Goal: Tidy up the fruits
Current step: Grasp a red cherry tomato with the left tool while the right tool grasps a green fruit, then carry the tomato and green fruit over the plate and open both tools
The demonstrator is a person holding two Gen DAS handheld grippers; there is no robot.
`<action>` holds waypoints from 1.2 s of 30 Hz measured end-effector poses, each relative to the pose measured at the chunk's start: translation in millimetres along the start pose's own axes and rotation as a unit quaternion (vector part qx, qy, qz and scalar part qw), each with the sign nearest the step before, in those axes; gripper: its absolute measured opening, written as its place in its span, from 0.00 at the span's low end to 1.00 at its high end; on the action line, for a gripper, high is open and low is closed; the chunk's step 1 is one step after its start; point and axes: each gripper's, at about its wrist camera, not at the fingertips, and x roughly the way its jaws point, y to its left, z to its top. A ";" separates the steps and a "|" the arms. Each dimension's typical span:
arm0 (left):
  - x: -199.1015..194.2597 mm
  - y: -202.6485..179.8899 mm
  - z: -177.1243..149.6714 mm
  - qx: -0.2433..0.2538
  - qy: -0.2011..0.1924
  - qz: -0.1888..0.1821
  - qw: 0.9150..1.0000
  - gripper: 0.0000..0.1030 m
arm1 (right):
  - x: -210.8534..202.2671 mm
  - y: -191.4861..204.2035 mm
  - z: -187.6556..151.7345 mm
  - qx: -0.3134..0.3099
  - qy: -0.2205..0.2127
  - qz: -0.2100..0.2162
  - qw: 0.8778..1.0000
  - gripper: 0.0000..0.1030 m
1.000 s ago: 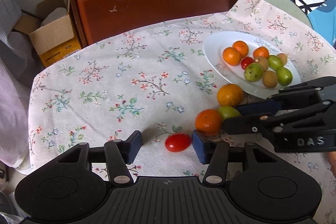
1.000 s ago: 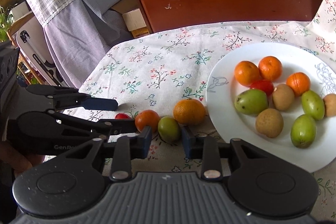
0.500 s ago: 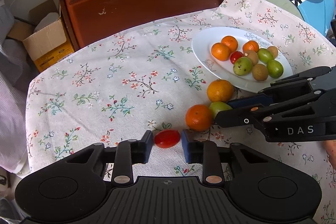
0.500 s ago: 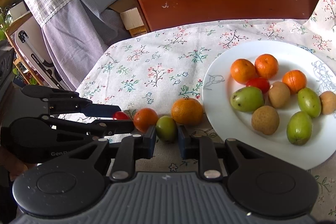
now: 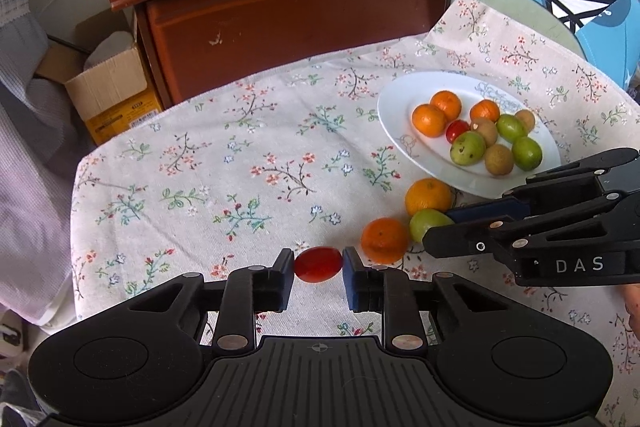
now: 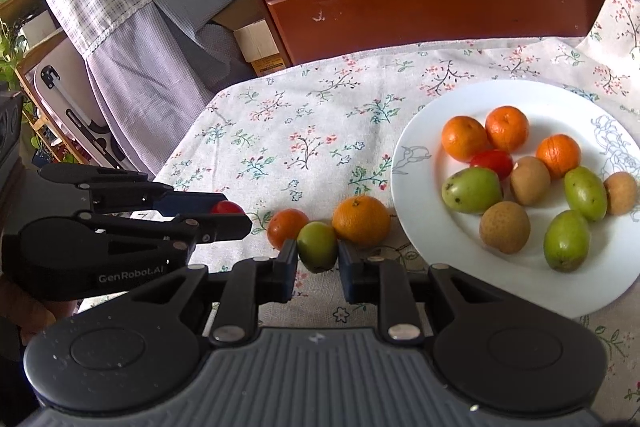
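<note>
The floral tablecloth (image 5: 248, 163) covers the table, and everything is placed here relative to the white plate (image 6: 416, 163) lying on it. The plate holds 3 oranges, 1 red tomato, 3 green fruits and 3 brown ones.

Just off the plate's near-left rim, 3 loose fruits sit in a touching cluster: a large orange (image 6: 361, 219) closest to the rim, a green fruit (image 6: 317, 246) next to it, and a small orange (image 6: 286, 227) farther out. The right gripper (image 6: 318, 259) pinches that green fruit, a pad pressed to each side.

Farthest from the plate, beyond the small orange, the left gripper (image 5: 319, 265) clamps a small red tomato (image 5: 319, 264) between its pads; whether the tomato touches the cloth cannot be told.
</note>
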 end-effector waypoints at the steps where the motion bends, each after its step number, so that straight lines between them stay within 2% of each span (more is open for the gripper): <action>1: -1.6 -0.6 0.6 0.000 -0.002 -0.001 1.000 0.23 | -1.5 0.5 0.5 0.000 -0.001 0.000 1.000 0.22; 23: -30.9 -22.1 23.4 0.011 -0.043 0.001 0.999 0.23 | -38.2 7.9 11.0 -0.006 -0.035 -0.011 0.999 0.22; 36: -39.8 -36.4 47.4 0.001 -0.077 -0.002 0.997 0.23 | -69.8 -6.1 27.5 0.010 -0.080 -0.024 0.996 0.22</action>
